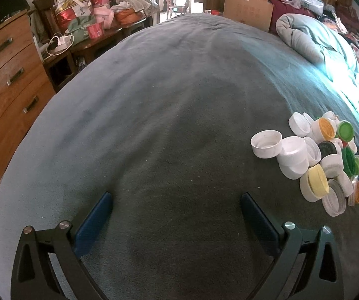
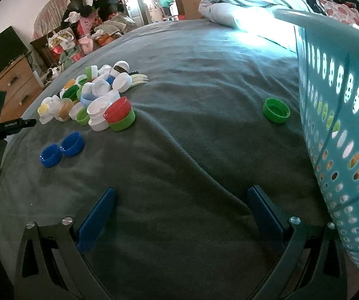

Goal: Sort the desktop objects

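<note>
The bottle caps sit in a loose pile (image 2: 89, 97) on the grey blanket (image 2: 192, 150), left of centre in my right cam: mostly white, w/ green, yellow, orange, a dark one, and a red cap (image 2: 117, 110) stacked on a green one at the pile's near edge. Two blue caps (image 2: 61, 148) lie side by side, open side up, just apart from the pile toward me. One lone green cap (image 2: 276, 110) lies open side up well apart from the rest, near the basket.

The teal basket (image 2: 334, 115) w/ perforated wall stands on the blanket at the right edge. Thru the holes I catch bits of green, red, orange and white inside, but can't tell what they are.

My right tongs (image 2: 181, 192) are spread wide, nothing btwn the blue pads, over bare blanket. My left tongs (image 1: 176, 197) are spread wide too, empty, over bare blanket, w/ the pile (image 1: 327, 160) off to their right.

Beyond: a rolled pale duvet (image 2: 242, 2) at the far end, a wooden dresser (image 1: 6, 82) at left.
</note>
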`<act>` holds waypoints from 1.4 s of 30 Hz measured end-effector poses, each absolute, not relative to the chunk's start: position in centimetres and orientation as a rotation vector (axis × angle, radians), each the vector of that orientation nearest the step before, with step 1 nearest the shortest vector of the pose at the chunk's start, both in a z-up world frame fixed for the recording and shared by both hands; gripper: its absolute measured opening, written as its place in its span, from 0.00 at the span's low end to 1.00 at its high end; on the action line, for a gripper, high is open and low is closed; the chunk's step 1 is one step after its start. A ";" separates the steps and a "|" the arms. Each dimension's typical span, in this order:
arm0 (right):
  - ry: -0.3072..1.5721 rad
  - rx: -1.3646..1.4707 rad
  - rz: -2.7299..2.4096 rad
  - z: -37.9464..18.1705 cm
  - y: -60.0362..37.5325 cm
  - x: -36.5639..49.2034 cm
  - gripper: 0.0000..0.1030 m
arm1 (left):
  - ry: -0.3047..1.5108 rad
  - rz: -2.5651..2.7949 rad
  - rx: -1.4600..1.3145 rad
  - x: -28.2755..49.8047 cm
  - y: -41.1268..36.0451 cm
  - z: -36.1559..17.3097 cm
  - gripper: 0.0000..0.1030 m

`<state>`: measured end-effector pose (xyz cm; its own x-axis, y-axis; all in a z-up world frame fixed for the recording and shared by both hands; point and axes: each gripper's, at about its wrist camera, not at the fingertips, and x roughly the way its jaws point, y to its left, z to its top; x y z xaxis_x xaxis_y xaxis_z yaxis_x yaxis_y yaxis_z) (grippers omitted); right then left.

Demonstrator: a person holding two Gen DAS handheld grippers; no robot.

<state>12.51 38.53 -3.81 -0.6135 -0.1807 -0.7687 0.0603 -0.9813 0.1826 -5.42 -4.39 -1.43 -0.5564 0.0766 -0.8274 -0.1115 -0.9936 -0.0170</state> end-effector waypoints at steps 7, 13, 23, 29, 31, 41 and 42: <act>-0.209 1.303 -2.697 -4.0 38.7 12.5 1.00 | 0.057 2.680 -1.422 -5.5 -4.4 -1.4 1.00; -0.206 1.307 -2.696 -4.2 38.8 12.4 1.00 | 0.064 2.680 -1.424 -5.5 -4.5 -1.4 1.00; -0.206 1.308 -2.696 -4.1 38.8 12.4 1.00 | 0.065 2.681 -1.422 -5.3 -4.4 -1.5 1.00; -0.206 1.307 -2.696 -4.1 38.8 12.4 1.00 | 0.072 2.687 -1.417 -5.2 -4.3 -1.5 1.00; -0.206 1.307 -2.696 -4.1 38.8 12.4 1.00 | 0.092 2.701 -1.408 -4.9 -4.1 -1.4 1.00; -0.206 1.308 -2.697 -4.1 38.7 12.4 1.00 | 0.073 2.699 -1.418 -4.9 -4.3 -1.3 1.00; -0.206 1.308 -2.697 -4.1 38.8 12.4 1.00 | 0.049 2.689 -1.421 -5.1 -4.5 -1.4 1.00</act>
